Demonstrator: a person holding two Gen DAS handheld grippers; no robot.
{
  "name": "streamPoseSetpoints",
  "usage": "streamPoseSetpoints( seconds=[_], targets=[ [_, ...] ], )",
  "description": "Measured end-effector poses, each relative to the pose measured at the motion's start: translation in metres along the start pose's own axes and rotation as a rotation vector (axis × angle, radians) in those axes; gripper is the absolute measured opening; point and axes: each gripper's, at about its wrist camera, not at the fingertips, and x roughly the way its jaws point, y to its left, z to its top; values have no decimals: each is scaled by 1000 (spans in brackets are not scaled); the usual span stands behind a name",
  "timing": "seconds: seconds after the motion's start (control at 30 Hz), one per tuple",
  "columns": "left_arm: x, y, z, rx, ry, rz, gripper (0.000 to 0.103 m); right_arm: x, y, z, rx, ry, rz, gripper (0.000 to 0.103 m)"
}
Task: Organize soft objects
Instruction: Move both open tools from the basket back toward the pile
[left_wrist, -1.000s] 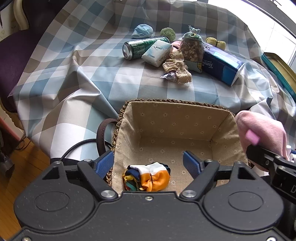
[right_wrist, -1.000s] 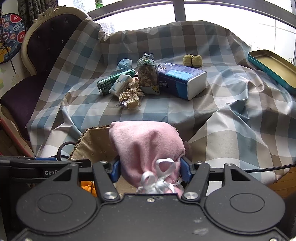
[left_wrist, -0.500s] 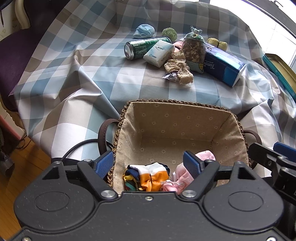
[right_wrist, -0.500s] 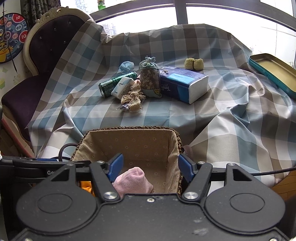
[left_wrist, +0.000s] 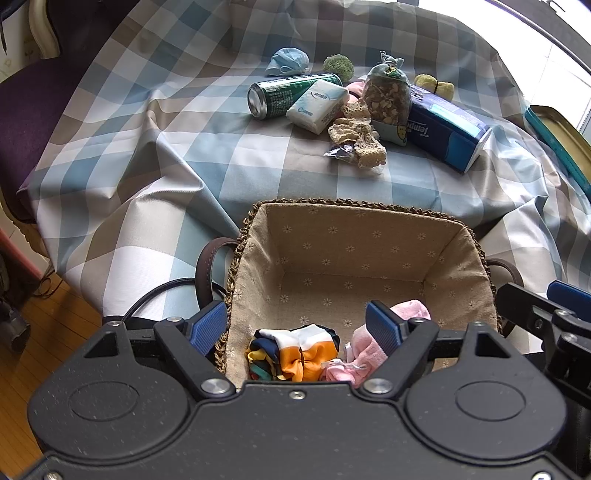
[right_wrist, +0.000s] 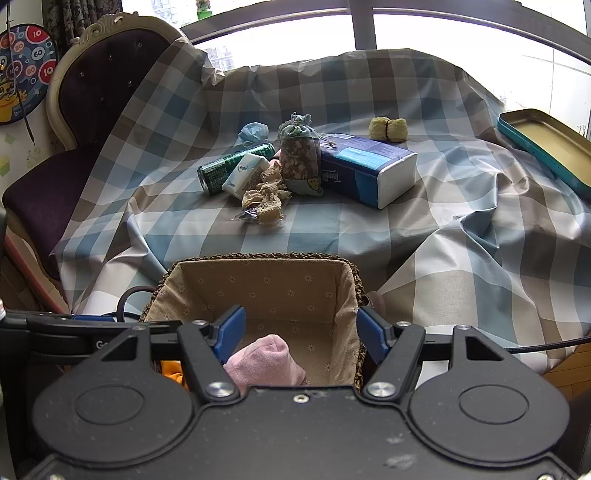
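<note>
Checked cloth on table (right_wrist: 369, 229), lined basket (left_wrist: 351, 236) at near edge, both grippers spread wide and empty above it, left gripper (left_wrist: 295, 325), right gripper (right_wrist: 301, 332), pink pouch (right_wrist: 264, 363) and striped scrunchie (left_wrist: 295, 354) touching inside basket.

Basket (left_wrist: 354, 236): far half of floor bare; near end occupied by striped cloth (left_wrist: 295, 354) and pink pouch (left_wrist: 369, 354), lying side by side and touching. Checked cloth (right_wrist: 369, 236) between basket and clutter unobstructed. Beyond it, can (right_wrist: 229, 168), tissue pack (right_wrist: 245, 175), lace piece (right_wrist: 264, 197), sachet (right_wrist: 299, 158) and tissue box (right_wrist: 365, 168) crowd together, touching. Yellow bundle (right_wrist: 388, 129) stands apart behind.
</note>
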Motion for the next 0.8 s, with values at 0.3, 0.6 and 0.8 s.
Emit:
streamPoseSetpoints(
  seconds=[0.3, 0.6, 0.8],
  targets=[
    [1, 1, 1, 1, 3, 2, 79, 0, 1, 0, 0, -1, 0, 67],
    [1, 1, 0, 2, 2, 8, 79, 1, 1, 2, -2, 4, 2, 68],
    [2, 1, -1, 2, 2, 13, 79, 3, -1, 0, -5, 13, 6, 68]
  ],
)
